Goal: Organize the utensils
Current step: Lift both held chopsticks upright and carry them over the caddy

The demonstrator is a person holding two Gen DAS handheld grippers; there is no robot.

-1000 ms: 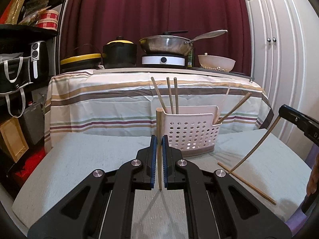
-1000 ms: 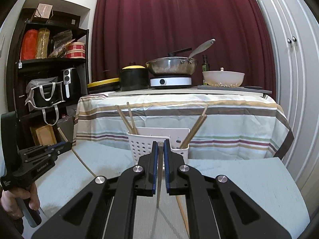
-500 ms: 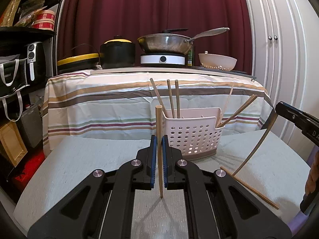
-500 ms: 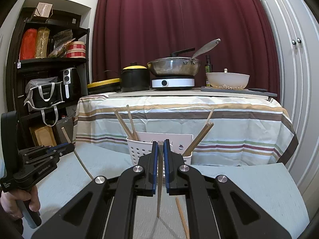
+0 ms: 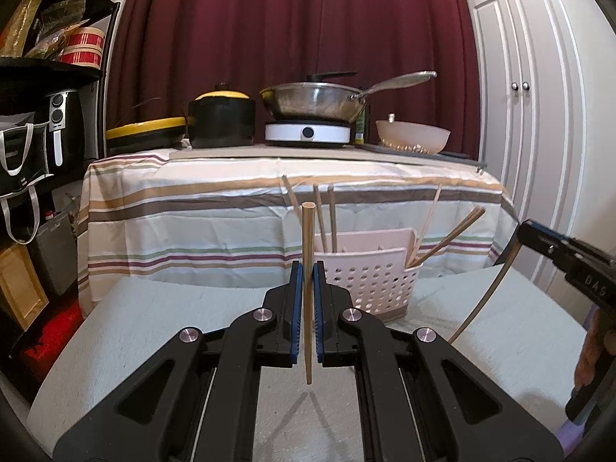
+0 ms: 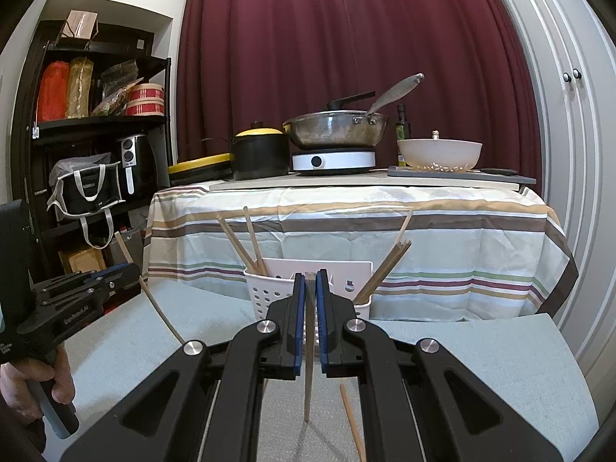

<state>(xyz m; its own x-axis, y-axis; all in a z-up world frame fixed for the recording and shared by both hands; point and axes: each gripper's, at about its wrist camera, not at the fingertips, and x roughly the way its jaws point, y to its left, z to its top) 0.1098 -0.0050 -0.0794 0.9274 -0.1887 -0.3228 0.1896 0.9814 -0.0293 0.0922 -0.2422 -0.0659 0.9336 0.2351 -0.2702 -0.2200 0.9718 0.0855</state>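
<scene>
My left gripper (image 5: pixel 307 273) is shut on a wooden chopstick (image 5: pixel 308 231), held upright above the grey table, just left of and before the white perforated basket (image 5: pixel 369 281). My right gripper (image 6: pixel 310 281) is shut on another chopstick (image 6: pixel 308 377), held upright in front of the basket (image 6: pixel 265 292). Several chopsticks (image 5: pixel 331 215) stand in the basket's left and right compartments. One loose chopstick (image 6: pixel 352 423) lies on the table under my right gripper. Each gripper shows at the edge of the other's view, left gripper (image 6: pixel 115 273), right gripper (image 5: pixel 523 231).
Behind the grey table (image 5: pixel 154 315) stands a table with a striped cloth (image 5: pixel 192 211) carrying a black pot (image 5: pixel 221 119), a wok on a hotplate (image 5: pixel 312 104) and a bowl (image 5: pixel 412 136). A black shelf (image 6: pixel 88 127) stands at the left, white cupboard doors (image 5: pixel 531 115) at the right.
Both grippers have risen and come closer to the basket, each still holding its chopstick. The loose chopstick stays on the table.
</scene>
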